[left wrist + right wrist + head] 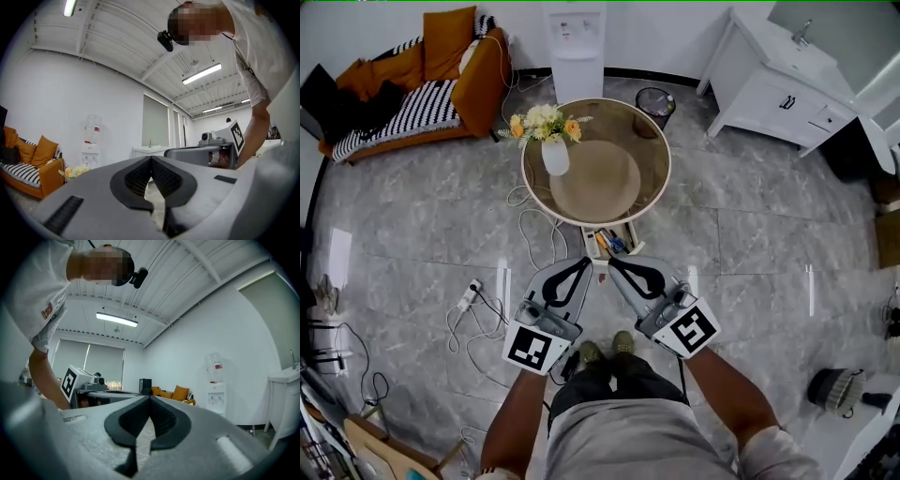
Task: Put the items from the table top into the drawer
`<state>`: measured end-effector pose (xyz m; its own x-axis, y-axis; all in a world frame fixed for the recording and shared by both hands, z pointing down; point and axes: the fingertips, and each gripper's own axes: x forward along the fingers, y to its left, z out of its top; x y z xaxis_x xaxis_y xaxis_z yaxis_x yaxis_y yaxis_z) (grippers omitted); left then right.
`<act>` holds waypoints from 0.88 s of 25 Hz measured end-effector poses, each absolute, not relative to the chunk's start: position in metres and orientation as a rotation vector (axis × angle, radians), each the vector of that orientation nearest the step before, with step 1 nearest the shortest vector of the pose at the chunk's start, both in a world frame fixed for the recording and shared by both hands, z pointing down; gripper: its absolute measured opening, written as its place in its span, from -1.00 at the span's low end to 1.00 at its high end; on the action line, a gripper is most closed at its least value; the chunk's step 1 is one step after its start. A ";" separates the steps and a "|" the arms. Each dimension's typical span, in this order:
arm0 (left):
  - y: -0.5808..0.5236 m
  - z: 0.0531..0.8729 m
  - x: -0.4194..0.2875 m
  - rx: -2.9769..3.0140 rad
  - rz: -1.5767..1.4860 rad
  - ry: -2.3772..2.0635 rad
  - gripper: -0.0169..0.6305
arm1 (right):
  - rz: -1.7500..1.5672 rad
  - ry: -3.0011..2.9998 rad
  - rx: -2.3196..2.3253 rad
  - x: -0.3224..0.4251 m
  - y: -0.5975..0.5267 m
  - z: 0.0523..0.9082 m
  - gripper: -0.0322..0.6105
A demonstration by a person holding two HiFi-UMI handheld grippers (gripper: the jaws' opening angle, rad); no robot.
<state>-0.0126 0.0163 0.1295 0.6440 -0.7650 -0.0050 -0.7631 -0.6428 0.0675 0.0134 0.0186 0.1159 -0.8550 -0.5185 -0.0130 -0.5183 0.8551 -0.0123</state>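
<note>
Clenched, empty: left claw [585,264], right claw [614,263]; round glossy table [660,160]; rectangular drawer [635,240] open.

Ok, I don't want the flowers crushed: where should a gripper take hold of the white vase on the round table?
Likely grip the vase around its body, below the flowers, coming in level from the left rim of the table. It stands upright near that rim, and the blooms spread over its mouth, blocking a grasp from above.

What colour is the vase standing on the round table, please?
The vase is white; it shows best in the head view.
</note>
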 end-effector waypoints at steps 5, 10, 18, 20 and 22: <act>0.029 0.104 -0.002 2.824 -0.065 -1.288 -0.95 | 0.043 3.003 -0.844 0.024 0.031 0.097 -0.90; 0.044 0.088 0.012 2.861 -0.064 -1.267 -0.95 | 0.054 2.987 -0.861 0.033 0.041 0.080 -0.90; 0.061 0.070 0.024 2.897 -0.097 -1.262 -0.95 | 0.125 2.981 -0.864 0.039 0.057 0.065 -0.90; 0.064 0.066 0.025 2.893 -0.108 -1.269 -0.95 | 0.124 2.981 -0.870 0.041 0.062 0.065 -0.90; 0.067 0.064 0.023 2.890 -0.109 -1.272 -0.95 | 0.127 2.977 -0.874 0.041 0.065 0.064 -0.90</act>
<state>0.0234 0.0668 0.0643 0.6732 -0.7361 -0.0705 -0.7373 -0.6755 0.0116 0.0406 0.0650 0.0640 -0.8410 -0.5380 -0.0575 -0.5410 0.8383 0.0680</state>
